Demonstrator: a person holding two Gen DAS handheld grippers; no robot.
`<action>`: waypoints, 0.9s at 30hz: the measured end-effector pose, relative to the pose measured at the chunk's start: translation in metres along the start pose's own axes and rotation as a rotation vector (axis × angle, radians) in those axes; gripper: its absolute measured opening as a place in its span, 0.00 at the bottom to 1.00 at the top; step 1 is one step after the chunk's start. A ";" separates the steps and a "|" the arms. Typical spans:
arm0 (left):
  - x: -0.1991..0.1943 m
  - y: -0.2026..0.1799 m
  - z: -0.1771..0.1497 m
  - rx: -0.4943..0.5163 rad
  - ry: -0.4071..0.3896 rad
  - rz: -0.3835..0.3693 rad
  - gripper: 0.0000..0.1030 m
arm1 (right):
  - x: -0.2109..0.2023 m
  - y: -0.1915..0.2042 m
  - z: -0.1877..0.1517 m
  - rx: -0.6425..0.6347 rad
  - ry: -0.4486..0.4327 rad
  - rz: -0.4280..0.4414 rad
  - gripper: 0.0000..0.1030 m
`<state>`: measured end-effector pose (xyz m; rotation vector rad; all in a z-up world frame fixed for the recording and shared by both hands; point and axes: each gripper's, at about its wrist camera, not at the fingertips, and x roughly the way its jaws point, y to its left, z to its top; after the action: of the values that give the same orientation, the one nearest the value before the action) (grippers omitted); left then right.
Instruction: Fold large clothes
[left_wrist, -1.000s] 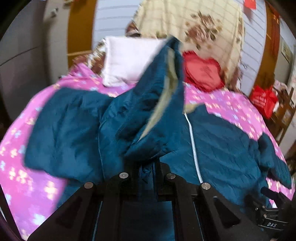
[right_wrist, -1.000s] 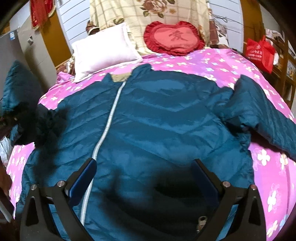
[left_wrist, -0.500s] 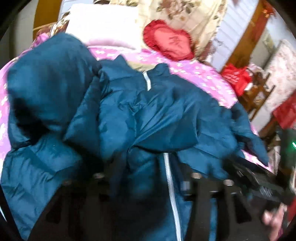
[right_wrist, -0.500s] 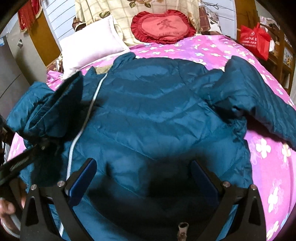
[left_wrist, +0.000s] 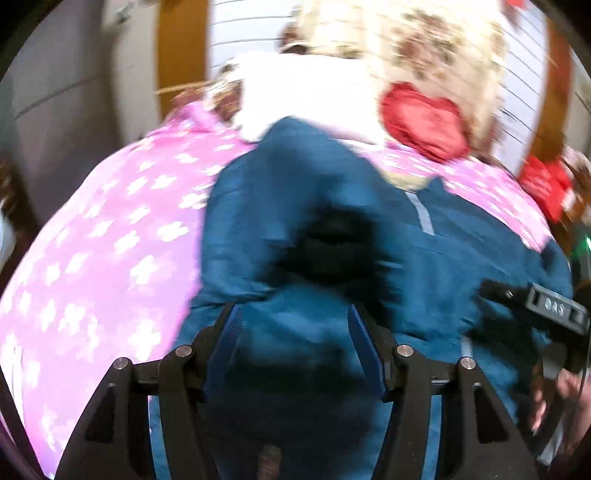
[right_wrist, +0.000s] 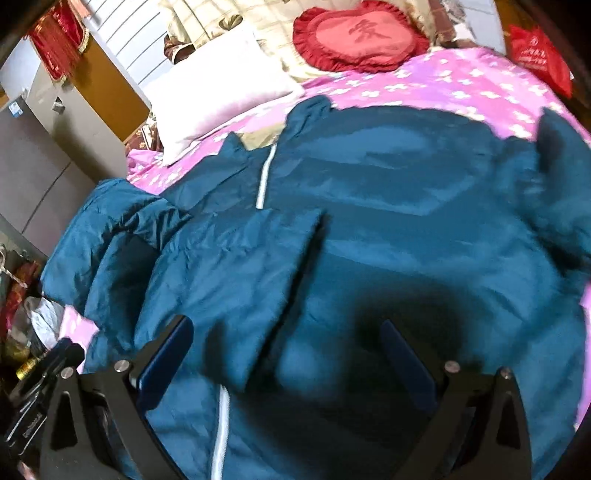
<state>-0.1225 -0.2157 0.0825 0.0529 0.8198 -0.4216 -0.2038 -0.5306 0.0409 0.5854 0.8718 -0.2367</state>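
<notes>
Lay spread on pink floral bed (right_wrist: 461, 81): teal puffer jacket (right_wrist: 388, 206), beneath both tools. Left tool (left_wrist: 295, 343) apart; right tool (right_wrist: 288, 350) apart, gripping nothing.

A pink bedspread (right_wrist: 461, 81) with white flowers covers the bed. At eleven o'clock lies a white pillow (right_wrist: 218, 107); at twelve, a red heart-shaped cushion (right_wrist: 358, 37) leans on a checked floral blanket (left_wrist: 436, 48). At two o'clock hangs a red bag (right_wrist: 539, 55).
</notes>
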 end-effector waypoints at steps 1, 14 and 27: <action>0.008 0.010 0.001 -0.037 0.011 0.002 0.40 | 0.010 0.001 0.003 0.010 0.005 0.005 0.98; 0.042 0.056 0.000 -0.229 0.069 -0.004 0.40 | -0.038 -0.005 0.047 -0.215 -0.253 -0.178 0.11; 0.010 0.037 0.024 -0.155 -0.116 0.057 0.40 | -0.039 -0.068 0.058 0.035 -0.200 -0.163 0.72</action>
<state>-0.0852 -0.1904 0.0878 -0.0908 0.7327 -0.3038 -0.2193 -0.6216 0.0738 0.5143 0.7229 -0.4515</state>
